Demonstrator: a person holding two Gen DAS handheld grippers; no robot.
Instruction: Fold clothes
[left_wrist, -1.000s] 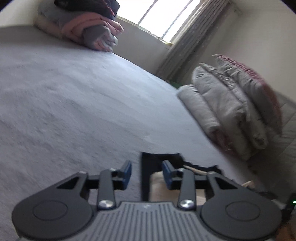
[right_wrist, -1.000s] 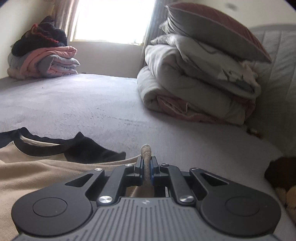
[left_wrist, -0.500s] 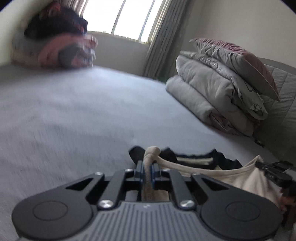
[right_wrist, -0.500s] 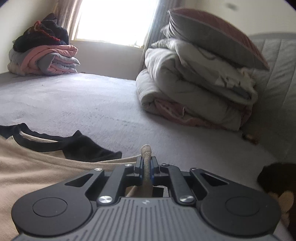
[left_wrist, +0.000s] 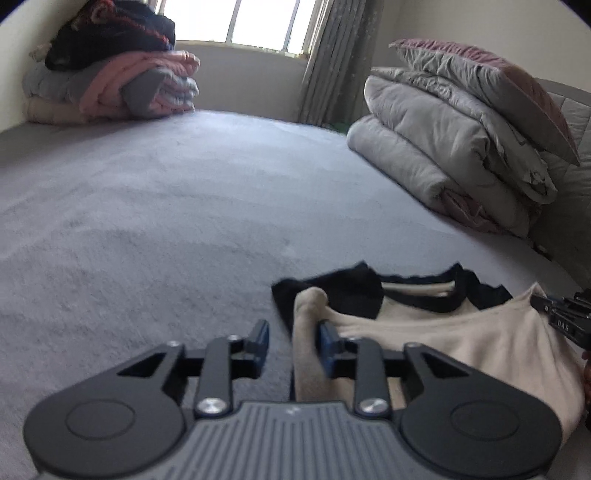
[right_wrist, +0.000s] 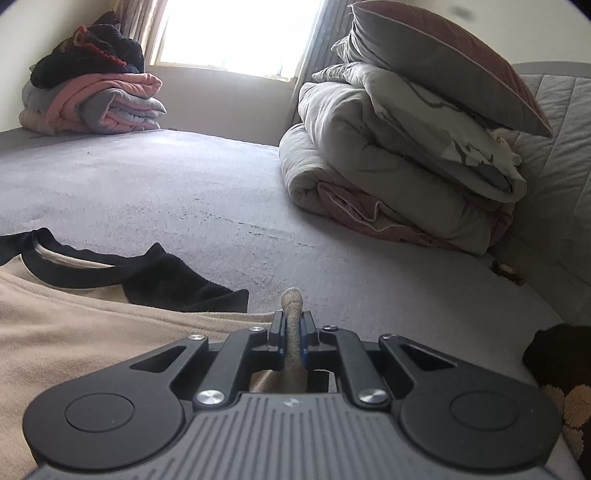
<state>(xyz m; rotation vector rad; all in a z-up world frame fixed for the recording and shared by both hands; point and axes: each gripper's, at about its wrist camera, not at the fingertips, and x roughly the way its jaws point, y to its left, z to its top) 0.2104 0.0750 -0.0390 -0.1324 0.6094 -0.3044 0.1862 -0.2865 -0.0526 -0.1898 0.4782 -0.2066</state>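
Note:
A beige shirt (left_wrist: 461, 339) with black sleeves and a black collar lies on the grey bed (left_wrist: 147, 221). My left gripper (left_wrist: 293, 341) is open at the shirt's left edge. A raised fold of beige cloth (left_wrist: 306, 321) stands between its fingers, leaning on the right one. My right gripper (right_wrist: 291, 332) is shut on a pinched fold at the right edge of the shirt (right_wrist: 74, 325). Its tip (left_wrist: 565, 317) also shows at the right edge of the left wrist view, holding the cloth up a little.
Folded grey duvets with a pillow on top (right_wrist: 406, 166) are stacked at the right against a quilted headboard (right_wrist: 561, 122). A pile of folded pink, grey and dark clothes (left_wrist: 110, 81) sits far left under the window. A dark plush thing (right_wrist: 554, 365) lies near right.
My left gripper was open a second ago, shut on the beige fold half a second ago, and now stands open again. The right gripper has kept its hold.

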